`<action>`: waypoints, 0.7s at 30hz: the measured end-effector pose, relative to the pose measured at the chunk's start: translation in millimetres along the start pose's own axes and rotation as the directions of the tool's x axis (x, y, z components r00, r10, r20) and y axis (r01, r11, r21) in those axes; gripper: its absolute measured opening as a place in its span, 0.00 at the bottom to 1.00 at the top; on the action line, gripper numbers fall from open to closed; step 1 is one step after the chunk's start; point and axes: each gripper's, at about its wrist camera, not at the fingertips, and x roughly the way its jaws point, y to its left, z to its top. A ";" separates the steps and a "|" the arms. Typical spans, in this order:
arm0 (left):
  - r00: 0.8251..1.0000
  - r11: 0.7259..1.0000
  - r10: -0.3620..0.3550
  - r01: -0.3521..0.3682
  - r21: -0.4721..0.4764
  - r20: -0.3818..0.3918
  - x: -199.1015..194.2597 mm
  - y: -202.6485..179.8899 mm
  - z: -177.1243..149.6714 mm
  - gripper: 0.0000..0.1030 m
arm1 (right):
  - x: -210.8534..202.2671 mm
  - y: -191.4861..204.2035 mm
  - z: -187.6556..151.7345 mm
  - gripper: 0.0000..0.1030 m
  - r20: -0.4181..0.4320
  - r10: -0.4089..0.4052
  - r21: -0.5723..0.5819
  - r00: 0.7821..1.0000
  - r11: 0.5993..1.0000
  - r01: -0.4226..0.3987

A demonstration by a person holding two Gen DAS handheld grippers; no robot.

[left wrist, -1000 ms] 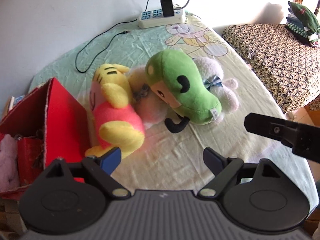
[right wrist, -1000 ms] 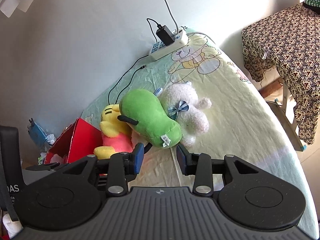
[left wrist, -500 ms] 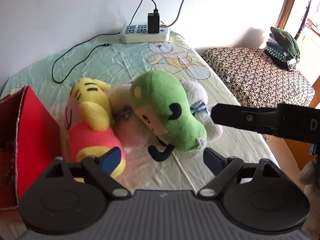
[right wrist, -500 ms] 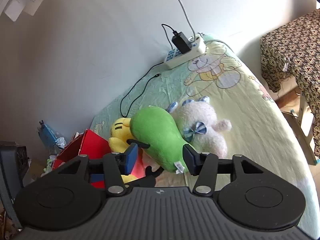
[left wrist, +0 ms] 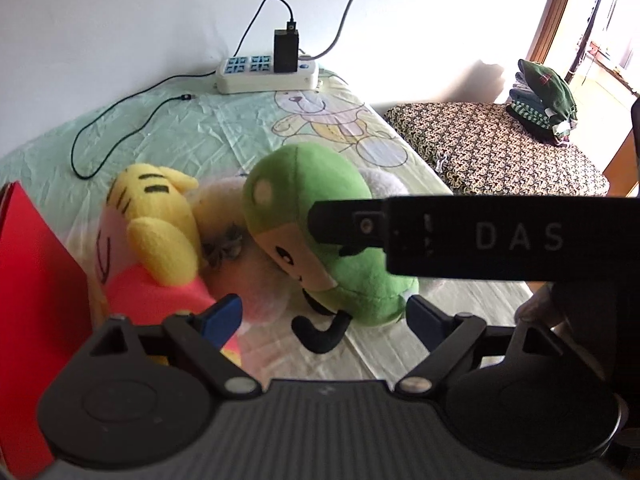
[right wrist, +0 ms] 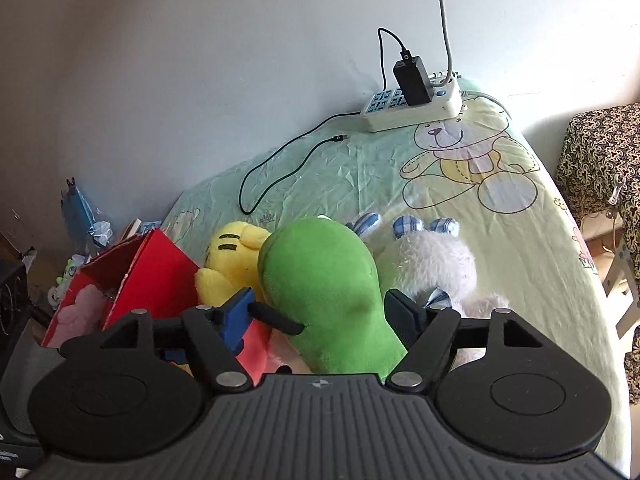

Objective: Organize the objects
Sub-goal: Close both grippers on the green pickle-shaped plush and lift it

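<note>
A green plush (left wrist: 304, 200) lies on the bed sheet (left wrist: 224, 136), leaning on a yellow and red plush (left wrist: 156, 216) and a white plush (right wrist: 432, 256) with blue checked ears. My right gripper (right wrist: 320, 316) straddles the green plush (right wrist: 320, 280); its jaws are opening and the pads stand just off the plush's sides. In the left wrist view that gripper (left wrist: 472, 236) is a black bar crossing the green plush. My left gripper (left wrist: 324, 318) is open, low in front of the toys, with nothing gripped. A red box (right wrist: 140, 276) stands at the left with a pink plush (right wrist: 80, 312) inside.
A white power strip (left wrist: 266, 74) with a black adapter and a loose black cable (left wrist: 120, 136) lies by the wall at the back. A patterned table (left wrist: 500, 148) with folded clothes (left wrist: 540, 100) stands to the right of the bed. Clutter sits left of the red box.
My right gripper has moved forward onto the green plush and its jaws have widened around it. In the left wrist view it has slid leftward across the toy. The left gripper has edged closer.
</note>
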 end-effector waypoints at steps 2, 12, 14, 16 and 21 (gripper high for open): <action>1.000 1.000 -0.006 0.006 0.011 0.011 3.1 -1.6 1.1 0.85 | 7.4 -3.1 0.6 0.72 -0.013 -0.002 -0.002 1.000 1.000 0.002; 0.999 0.998 -0.045 0.044 0.050 0.016 21.3 -3.5 8.1 0.88 | 20.4 -40.8 -2.5 0.64 -0.045 0.148 0.233 0.988 0.963 -0.134; 0.998 0.997 -0.059 0.059 0.050 0.012 21.3 -3.1 8.1 0.78 | 19.5 -41.9 -3.3 0.63 -0.049 0.170 0.254 0.984 0.955 -0.152; 0.998 0.997 -0.057 0.056 0.062 0.009 19.9 -5.1 8.3 0.66 | 18.0 -45.5 -5.6 0.62 -0.052 0.197 0.300 0.979 0.938 -0.173; 0.998 0.995 -0.067 0.066 0.073 0.014 9.0 -10.8 3.6 0.65 | 10.2 -52.6 -13.8 0.61 -0.066 0.242 0.378 0.968 0.904 -0.200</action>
